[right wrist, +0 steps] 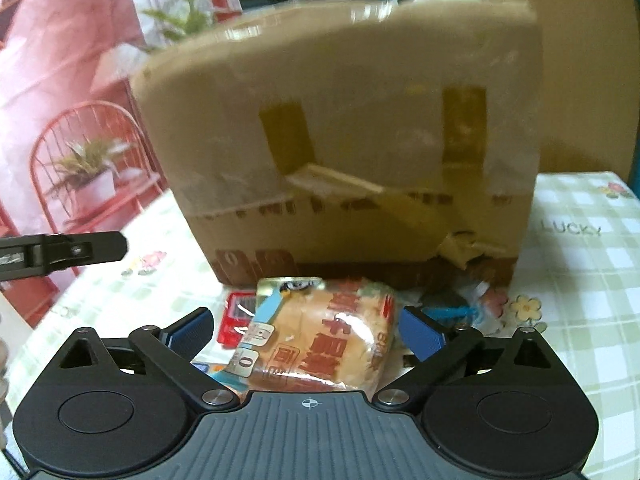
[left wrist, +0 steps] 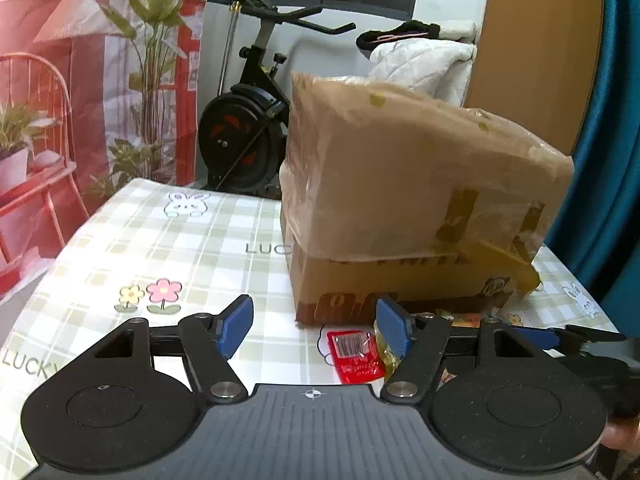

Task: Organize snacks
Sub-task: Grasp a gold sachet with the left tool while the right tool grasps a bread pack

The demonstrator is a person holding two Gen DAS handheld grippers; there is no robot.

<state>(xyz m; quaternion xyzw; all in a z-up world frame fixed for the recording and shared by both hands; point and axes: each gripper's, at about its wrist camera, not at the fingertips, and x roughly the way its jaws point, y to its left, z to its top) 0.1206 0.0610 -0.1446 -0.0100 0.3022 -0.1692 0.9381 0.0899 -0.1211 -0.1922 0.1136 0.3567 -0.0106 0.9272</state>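
Note:
A taped cardboard box [left wrist: 400, 200] stands on the checked tablecloth [left wrist: 160, 240]; it also fills the right wrist view [right wrist: 340, 140]. My left gripper [left wrist: 314, 326] is open and empty, just above a red snack packet [left wrist: 356, 356] lying in front of the box. My right gripper [right wrist: 308, 330] is open around a wrapped bread snack [right wrist: 320, 344] with red characters; its pads [right wrist: 422, 338] do not press the wrap. The red packet [right wrist: 234, 324] and more small packets [right wrist: 472, 304] lie beside the bread at the box's foot.
An exercise bike [left wrist: 248, 128] and a red chair [left wrist: 36, 152] with plants stand beyond the table's far edge. The left gripper's finger [right wrist: 80, 256] shows at the left of the right wrist view. A blue curtain [left wrist: 612, 140] hangs at right.

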